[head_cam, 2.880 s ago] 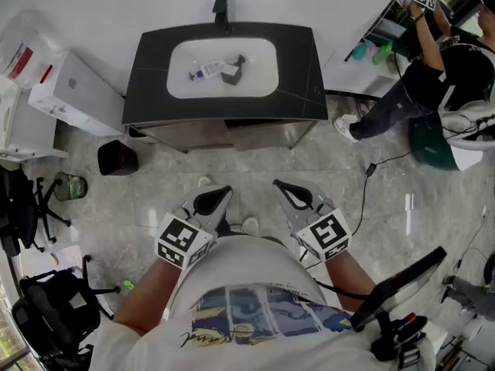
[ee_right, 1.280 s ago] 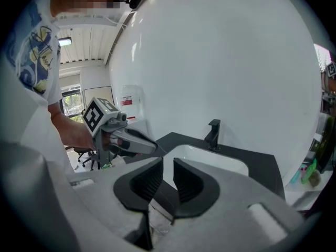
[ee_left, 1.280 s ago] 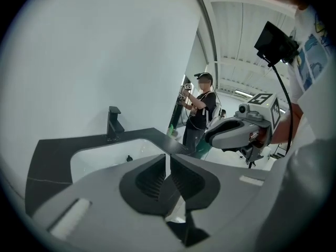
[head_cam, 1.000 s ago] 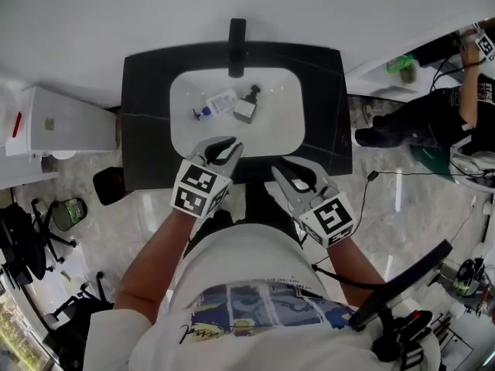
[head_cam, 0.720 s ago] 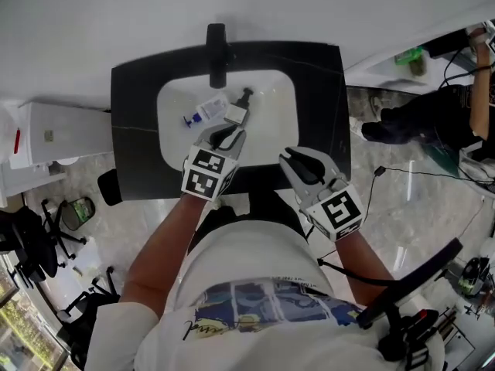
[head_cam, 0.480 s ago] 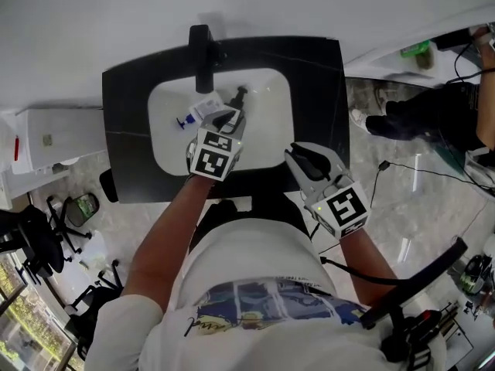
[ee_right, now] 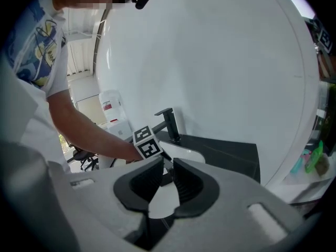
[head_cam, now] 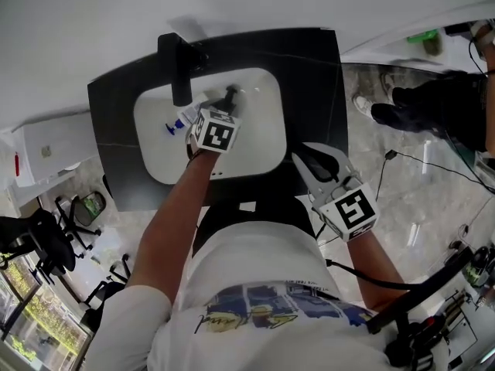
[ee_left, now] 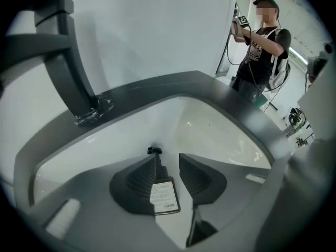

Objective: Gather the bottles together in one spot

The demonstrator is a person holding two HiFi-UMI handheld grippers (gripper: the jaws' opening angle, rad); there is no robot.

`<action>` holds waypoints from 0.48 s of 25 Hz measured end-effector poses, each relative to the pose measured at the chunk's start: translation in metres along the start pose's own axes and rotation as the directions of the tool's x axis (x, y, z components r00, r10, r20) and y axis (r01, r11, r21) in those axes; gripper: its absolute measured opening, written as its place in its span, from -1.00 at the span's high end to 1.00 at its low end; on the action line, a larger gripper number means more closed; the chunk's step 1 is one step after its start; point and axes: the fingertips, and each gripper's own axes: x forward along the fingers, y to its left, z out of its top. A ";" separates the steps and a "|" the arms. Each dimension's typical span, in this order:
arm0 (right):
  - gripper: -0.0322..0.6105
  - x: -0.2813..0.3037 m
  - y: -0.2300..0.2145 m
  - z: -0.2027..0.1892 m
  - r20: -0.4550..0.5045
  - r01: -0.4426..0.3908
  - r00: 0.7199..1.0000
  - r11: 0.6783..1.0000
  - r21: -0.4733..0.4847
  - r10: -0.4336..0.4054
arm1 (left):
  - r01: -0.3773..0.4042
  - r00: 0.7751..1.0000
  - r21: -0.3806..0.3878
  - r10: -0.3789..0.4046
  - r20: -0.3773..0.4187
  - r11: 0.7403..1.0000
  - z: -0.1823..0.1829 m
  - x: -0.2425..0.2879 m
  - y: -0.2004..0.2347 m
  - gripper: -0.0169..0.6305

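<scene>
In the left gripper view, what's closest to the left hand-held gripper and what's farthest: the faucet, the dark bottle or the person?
1. Dark bottle, between the jaws of the left hand-held gripper, which have just been opening.
2. Faucet, upper left, behind the basin.
3. Person, upper right, far off.

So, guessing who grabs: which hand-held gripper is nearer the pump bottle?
Left hand-held gripper: jaws, just opened wider, straddle the pump bottle; the right hangs back over the counter.

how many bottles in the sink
2. White blue-capped bottle beside the faucet; dark pump bottle between the left claw's jaws, which have just been opening. Others may be hidden.
</scene>
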 end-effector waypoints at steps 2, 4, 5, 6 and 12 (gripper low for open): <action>0.72 0.001 -0.002 0.000 -0.010 -0.001 1.000 1.000 0.008 0.001 | -0.007 1.000 0.002 0.007 -0.028 1.000 -0.001 0.009 0.007 0.51; 0.72 0.003 -0.004 -0.001 -0.014 -0.004 1.000 1.000 0.021 0.004 | -0.012 0.999 0.010 0.012 -0.053 1.000 0.000 0.019 0.012 0.51; 0.72 0.003 -0.007 -0.003 -0.018 -0.003 1.000 1.000 0.029 0.003 | -0.017 0.998 0.017 0.018 -0.063 1.000 0.000 0.024 0.013 0.51; 0.72 0.002 -0.009 -0.007 -0.025 0.000 1.000 0.999 0.036 0.001 | -0.024 0.997 0.024 0.025 -0.073 0.999 0.001 0.029 0.016 0.51; 0.72 0.002 -0.019 -0.010 -0.024 -0.016 1.000 0.998 0.061 0.017 | -0.047 0.988 0.040 0.052 -0.143 0.998 -0.008 0.054 0.028 0.48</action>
